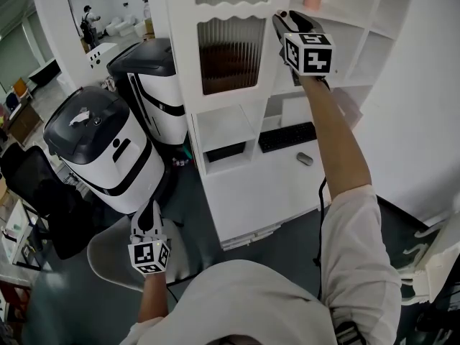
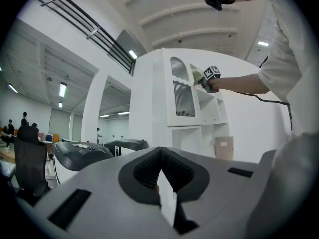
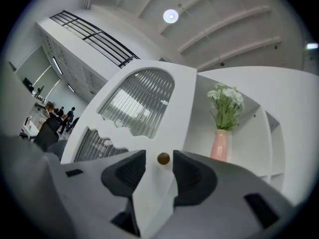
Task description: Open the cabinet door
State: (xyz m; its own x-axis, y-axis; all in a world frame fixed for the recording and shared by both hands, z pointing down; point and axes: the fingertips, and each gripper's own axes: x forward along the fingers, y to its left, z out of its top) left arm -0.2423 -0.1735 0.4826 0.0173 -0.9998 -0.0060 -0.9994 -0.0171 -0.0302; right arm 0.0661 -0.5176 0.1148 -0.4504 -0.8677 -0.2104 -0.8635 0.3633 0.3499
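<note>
The white cabinet door (image 1: pixel 231 49) has ribbed glass panes and a wavy middle rail, and in the head view it looks flush with its frame. A small brown knob (image 3: pixel 163 158) sits near its right edge. My right gripper (image 1: pixel 282 21) is raised to that edge. In the right gripper view the right gripper (image 3: pixel 159 164) is open, with the knob between the pads and a little gap on each side. My left gripper (image 1: pixel 149 218) hangs low and away from the cabinet, and in its own view the left gripper (image 2: pixel 160 156) has its pads meeting, with nothing between them.
A pink vase (image 3: pixel 219 144) with flowers stands on the open shelf right of the door. A keyboard (image 1: pixel 286 136) and mouse (image 1: pixel 305 159) lie on the desk shelf below. Two black-and-white machines (image 1: pixel 108 142) (image 1: pixel 154 85) stand left of the cabinet. A pale chair seat (image 1: pixel 113 259) is under my left hand.
</note>
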